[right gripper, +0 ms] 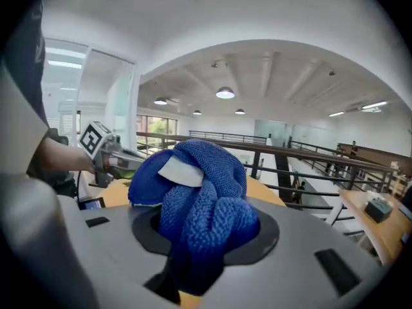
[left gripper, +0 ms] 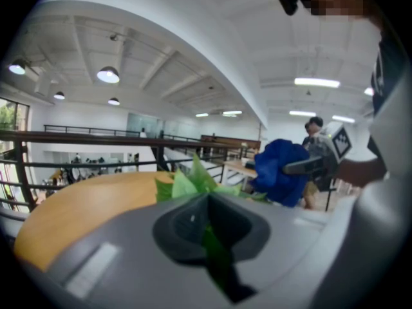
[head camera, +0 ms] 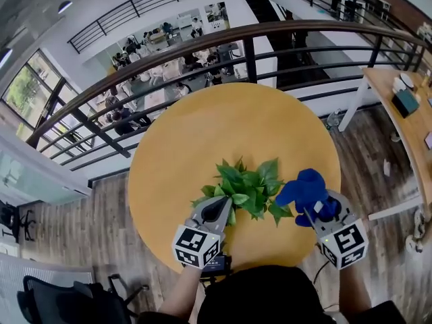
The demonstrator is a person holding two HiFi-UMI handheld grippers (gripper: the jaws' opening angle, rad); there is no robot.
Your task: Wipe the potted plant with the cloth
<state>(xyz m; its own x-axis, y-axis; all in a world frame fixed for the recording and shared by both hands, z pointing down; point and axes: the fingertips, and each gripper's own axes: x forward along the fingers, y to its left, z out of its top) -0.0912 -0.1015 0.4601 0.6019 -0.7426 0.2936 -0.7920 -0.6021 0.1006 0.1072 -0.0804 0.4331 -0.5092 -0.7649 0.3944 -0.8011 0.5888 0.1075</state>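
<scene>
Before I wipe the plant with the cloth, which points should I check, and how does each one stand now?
1. Left tool shut on a leaf: ok.
2. Right tool shut on the cloth: ok, the bunched cloth fills the jaws.
3. Cloth close to the plant: ok, it is at the plant's right side in the head view.
4. Cloth touching the leaves: cannot tell.
5. Plant standing steady on the table: cannot tell, the leaves hide its base.
</scene>
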